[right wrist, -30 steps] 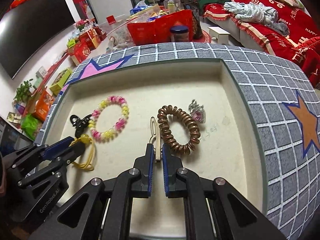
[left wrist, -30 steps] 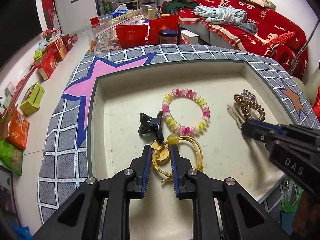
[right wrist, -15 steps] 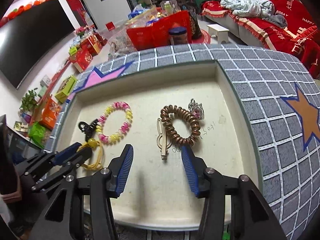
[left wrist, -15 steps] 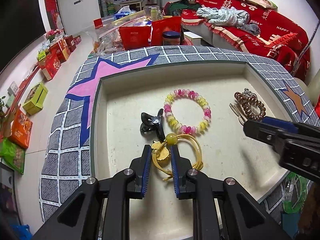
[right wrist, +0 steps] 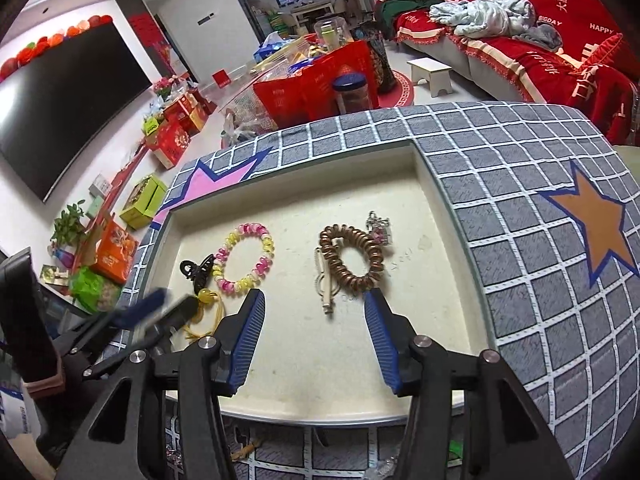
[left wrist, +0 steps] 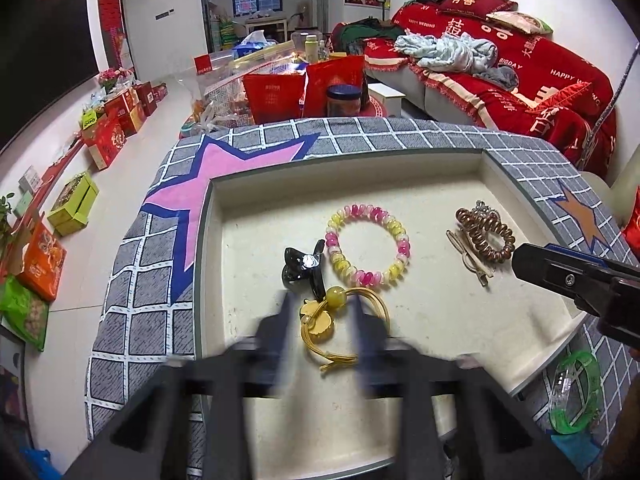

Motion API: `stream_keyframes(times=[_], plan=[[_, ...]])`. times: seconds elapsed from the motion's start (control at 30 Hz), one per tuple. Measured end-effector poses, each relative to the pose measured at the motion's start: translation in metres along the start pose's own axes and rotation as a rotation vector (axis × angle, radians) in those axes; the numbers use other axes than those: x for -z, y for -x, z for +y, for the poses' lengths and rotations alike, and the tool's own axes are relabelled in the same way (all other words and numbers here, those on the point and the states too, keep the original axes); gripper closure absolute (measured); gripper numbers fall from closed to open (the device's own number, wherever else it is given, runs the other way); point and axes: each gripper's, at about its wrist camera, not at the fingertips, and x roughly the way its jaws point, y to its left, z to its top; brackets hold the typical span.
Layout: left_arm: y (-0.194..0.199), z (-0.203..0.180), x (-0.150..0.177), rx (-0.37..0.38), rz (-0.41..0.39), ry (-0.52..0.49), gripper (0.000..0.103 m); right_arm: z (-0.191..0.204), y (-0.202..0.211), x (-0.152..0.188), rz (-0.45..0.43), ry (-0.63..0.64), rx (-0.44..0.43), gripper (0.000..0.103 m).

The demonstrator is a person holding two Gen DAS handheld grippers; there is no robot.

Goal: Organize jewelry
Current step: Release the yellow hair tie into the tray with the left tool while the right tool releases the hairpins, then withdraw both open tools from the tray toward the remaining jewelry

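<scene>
On the cream tray floor [left wrist: 432, 320] lie a yellow cord hair tie with a bead [left wrist: 340, 312], a black claw clip [left wrist: 304, 268], a pink-and-yellow bead bracelet [left wrist: 368, 246], a brown spiral hair tie [left wrist: 486, 236] and a beige hair pin [left wrist: 470, 258]. My left gripper [left wrist: 322, 320] is blurred, its jaws apart on either side of the yellow hair tie. My right gripper [right wrist: 316, 320] is open and empty, just in front of the beige pin [right wrist: 326, 284] and the spiral tie [right wrist: 354, 260]. A small silver charm [right wrist: 378, 226] lies behind the spiral tie.
The tray sits in a grey checked mat [right wrist: 540, 220] with a pink star [left wrist: 224, 176] and an orange star [right wrist: 596, 232]. A green plastic ring [left wrist: 576, 388] lies below the tray's right front edge. Boxes, bags and a red sofa [left wrist: 520, 80] stand beyond.
My right gripper opened, let go of the beige pin and drew back. My left gripper's jaws spread apart and released the yellow hair tie; it is also drawing back.
</scene>
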Motion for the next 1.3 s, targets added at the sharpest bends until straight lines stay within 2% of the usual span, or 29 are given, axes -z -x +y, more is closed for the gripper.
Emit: stream_keyframes(times=[0.03, 0.1, 0.3, 0.37, 0.43, 0.57, 0.7, 0.8, 1.3], plan=[[0.005, 0.002, 0.000, -0.011, -0.029, 0.011, 0.000, -0.002, 0.001, 0.000, -0.003, -0.005, 0.004, 0.047], [0.013, 0.002, 0.000, -0.030, -0.070, 0.010, 0.000, -0.006, 0.003, -0.001, -0.007, -0.012, 0.011, 0.047], [0.017, 0.004, -0.003, -0.033, -0.060, 0.014, 0.000, -0.012, 0.005, -0.001, -0.006, -0.022, 0.023, 0.047], [0.019, 0.004, -0.001, -0.034, -0.063, 0.016, 0.000, -0.013, 0.006, 0.000, -0.005, -0.015, 0.020, 0.034], [0.022, 0.004, 0.001, -0.039, -0.065, 0.012, 0.000, -0.011, 0.008, 0.003, -0.010, -0.009, 0.011, 0.026], [0.029, 0.006, 0.005, -0.048, -0.082, 0.006, 0.000, -0.004, 0.012, 0.008, -0.022, 0.010, 0.016, 0.024], [0.034, 0.010, 0.008, -0.050, -0.075, 0.013, 0.000, 0.004, 0.019, 0.013, -0.034, 0.025, 0.012, 0.016], [0.039, 0.012, 0.013, -0.051, -0.071, 0.013, 0.000, 0.009, 0.025, 0.017, -0.038, 0.030, 0.003, 0.000], [0.072, 0.023, 0.054, -0.015, -0.032, 0.023, 0.000, 0.008, 0.059, 0.054, -0.042, -0.009, -0.052, 0.000]])
